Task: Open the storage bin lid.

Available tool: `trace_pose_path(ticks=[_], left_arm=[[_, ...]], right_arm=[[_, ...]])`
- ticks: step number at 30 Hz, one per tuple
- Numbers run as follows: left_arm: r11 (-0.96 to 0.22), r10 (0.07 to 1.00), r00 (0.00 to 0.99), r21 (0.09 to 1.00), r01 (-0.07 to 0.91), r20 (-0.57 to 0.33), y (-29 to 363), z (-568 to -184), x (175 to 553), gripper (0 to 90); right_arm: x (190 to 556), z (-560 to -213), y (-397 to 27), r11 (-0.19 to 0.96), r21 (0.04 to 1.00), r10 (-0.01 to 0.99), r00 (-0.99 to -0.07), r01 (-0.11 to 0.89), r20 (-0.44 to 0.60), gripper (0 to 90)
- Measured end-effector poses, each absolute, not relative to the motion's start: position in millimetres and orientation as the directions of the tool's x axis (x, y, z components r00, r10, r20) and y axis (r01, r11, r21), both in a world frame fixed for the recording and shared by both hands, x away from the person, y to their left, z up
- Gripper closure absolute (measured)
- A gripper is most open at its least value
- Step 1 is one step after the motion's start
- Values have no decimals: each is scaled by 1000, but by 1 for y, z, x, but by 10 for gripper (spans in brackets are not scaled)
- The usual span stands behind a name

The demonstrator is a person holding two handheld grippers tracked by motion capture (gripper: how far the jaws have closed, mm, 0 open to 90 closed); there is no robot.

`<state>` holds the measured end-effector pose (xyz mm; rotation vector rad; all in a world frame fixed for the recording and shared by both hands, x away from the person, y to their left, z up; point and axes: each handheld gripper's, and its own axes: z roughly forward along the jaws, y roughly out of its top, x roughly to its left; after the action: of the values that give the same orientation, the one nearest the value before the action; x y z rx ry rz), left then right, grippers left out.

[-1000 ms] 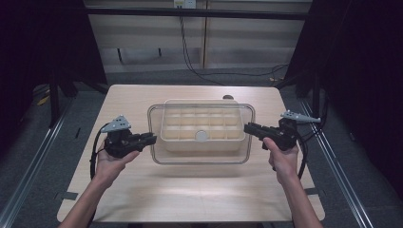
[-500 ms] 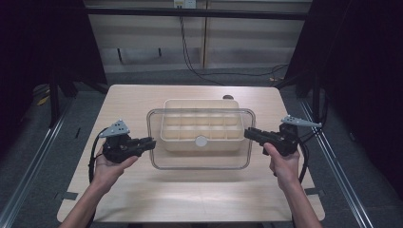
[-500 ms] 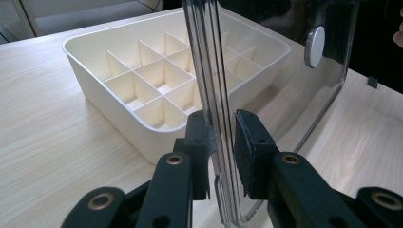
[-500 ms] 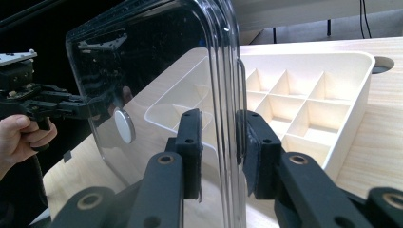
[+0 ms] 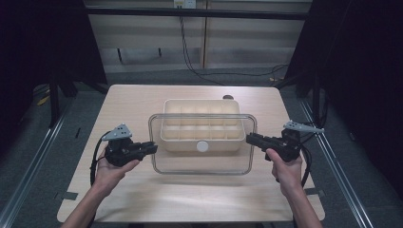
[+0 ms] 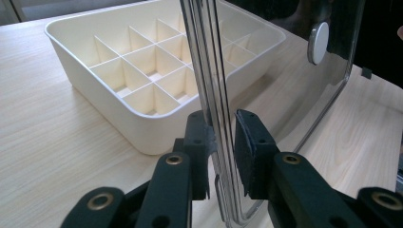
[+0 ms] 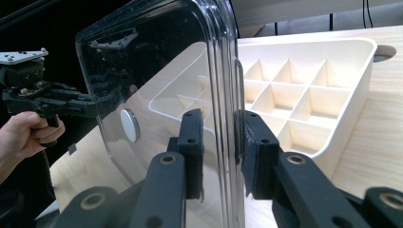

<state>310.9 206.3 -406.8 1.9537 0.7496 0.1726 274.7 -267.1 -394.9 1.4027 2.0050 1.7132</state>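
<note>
A clear plastic lid [image 5: 202,168] with a white round knob [image 5: 202,146] hangs tilted over the near side of a cream compartment box [image 5: 199,121]. My left gripper [image 5: 153,148] is shut on the lid's left edge. My right gripper [image 5: 249,138] is shut on its right edge, and its jaws have just been closing a touch tighter. In the left gripper view the lid [image 6: 285,85] stands on edge between the pads of the left gripper [image 6: 222,128], with the box [image 6: 119,71] behind. In the right gripper view the lid [image 7: 157,61] is pinched by the right gripper [image 7: 221,133] beside the box [image 7: 309,95].
The box rests mid-table on a light wooden table [image 5: 142,199]. A small dark round spot [image 5: 228,97] lies just beyond the box. Metal rails run along the floor on both sides. The left hand and its gripper [image 7: 47,102] show farther off in the right gripper view.
The lid, held at both ends, has drifted a little toward the near edge of the table, so more of the box shows beyond it. Both hands followed slightly.
</note>
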Motion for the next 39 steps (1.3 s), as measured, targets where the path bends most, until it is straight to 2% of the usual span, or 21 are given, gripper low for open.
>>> trace_pose_path(ticks=[6,39], left_arm=[[-333,565,807,847,414,-172,205,-405,303,759],[-374,542,813,804,461,-214,215,-423,261,760]], right_arm=[[264,-398,-268,-108,838,722,-538,534,435,725],[224,-413,-259,-64,799,713,-533,598,456,727]])
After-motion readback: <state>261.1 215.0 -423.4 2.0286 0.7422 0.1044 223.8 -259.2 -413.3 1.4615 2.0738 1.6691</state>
